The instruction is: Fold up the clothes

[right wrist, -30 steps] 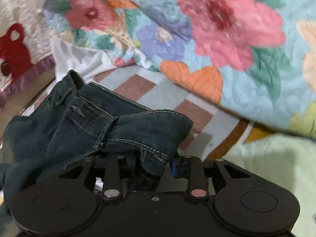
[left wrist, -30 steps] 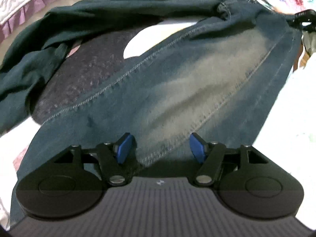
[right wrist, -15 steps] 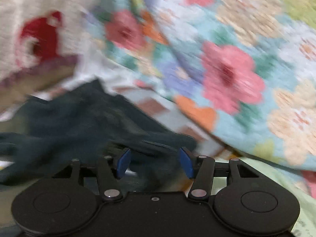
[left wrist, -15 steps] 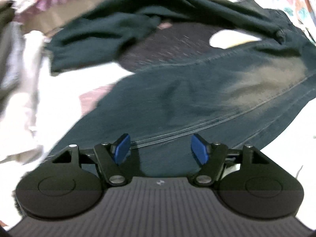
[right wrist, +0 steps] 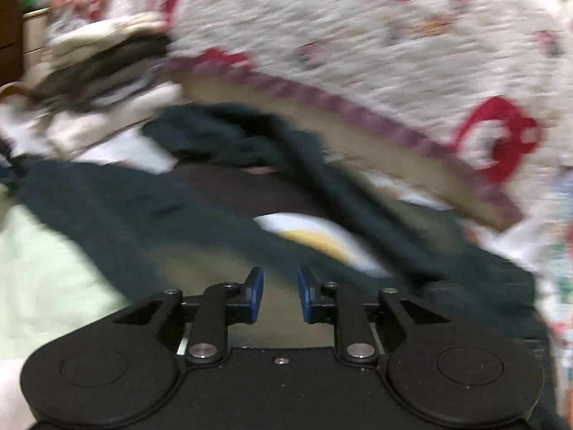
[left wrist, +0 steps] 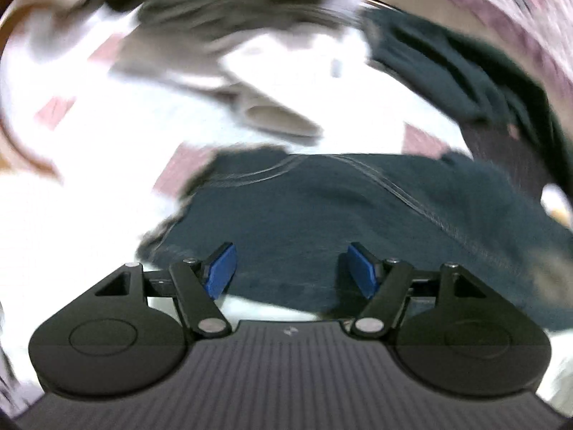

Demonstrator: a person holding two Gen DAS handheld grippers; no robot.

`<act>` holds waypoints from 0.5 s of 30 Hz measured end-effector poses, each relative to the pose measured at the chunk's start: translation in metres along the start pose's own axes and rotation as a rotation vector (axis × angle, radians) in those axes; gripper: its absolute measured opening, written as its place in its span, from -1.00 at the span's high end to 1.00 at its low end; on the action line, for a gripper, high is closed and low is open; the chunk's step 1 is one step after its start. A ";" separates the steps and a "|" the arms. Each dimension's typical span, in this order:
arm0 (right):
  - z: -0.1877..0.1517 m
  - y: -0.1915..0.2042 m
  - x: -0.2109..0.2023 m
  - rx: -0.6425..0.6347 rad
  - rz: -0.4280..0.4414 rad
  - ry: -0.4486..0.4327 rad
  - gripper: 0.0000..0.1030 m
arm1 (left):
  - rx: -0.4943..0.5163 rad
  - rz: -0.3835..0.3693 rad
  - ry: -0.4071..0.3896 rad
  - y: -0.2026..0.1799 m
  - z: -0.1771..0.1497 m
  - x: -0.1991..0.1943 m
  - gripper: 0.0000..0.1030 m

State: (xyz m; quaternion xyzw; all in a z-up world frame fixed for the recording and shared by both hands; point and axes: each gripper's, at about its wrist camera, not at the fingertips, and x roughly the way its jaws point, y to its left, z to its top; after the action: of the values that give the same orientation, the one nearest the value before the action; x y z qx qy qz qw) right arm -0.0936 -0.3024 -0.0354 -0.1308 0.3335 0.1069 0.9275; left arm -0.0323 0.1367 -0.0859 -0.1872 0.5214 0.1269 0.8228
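Bedding is filling both views, and both frames are smearing with motion blur, so detail is limited.

Your left tongs (left wrist: 289, 268) are standing wide open with nothing between the blue pads (left wrist: 219, 275). They are hanging just over the hem end of the dark jeans (left wrist: 358, 222); whether the pads are touching the denim, I cannot tell. The jeans are lying spread on the bed, one leg running from under the left tongs off to the right, double seam (left wrist: 401, 190) showing on top. Beyond that leg, the white sheet with reddish blocks (left wrist: 186, 165) is showing, then a blurred heap of grey and beige clothes (left wrist: 229, 36).

Your right tongs (right wrist: 280, 295) are sitting part open, a narrow gap between the pads, gripping nothing. The jeans (right wrist: 150, 211) are lying right in front of them and under them, stretching leftward, with a second dark strip (right wrist: 358, 193) crossing diagonally behind. A white-and-yellow patch (right wrist: 315, 236) is showing between the two. Pale green fabric (right wrist: 46, 272) is lying left of the denim. A white quilt with red motifs and a purple border (right wrist: 376, 46) is hanging behind.
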 end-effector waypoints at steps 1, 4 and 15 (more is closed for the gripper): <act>0.000 0.009 0.003 -0.023 0.033 0.013 0.56 | -0.042 -0.021 0.002 0.008 -0.001 -0.002 -0.31; 0.001 0.037 0.011 -0.094 0.132 0.054 0.54 | -0.116 -0.085 -0.007 0.020 -0.006 -0.004 -0.31; -0.002 0.089 0.043 -0.273 0.144 0.189 0.21 | -0.261 -0.239 0.018 0.030 -0.022 0.001 -0.22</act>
State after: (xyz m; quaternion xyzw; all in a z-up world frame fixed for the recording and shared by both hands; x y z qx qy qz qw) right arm -0.0880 -0.2141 -0.0804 -0.2410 0.4099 0.2044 0.8557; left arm -0.0616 0.1544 -0.1007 -0.3542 0.4817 0.0930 0.7961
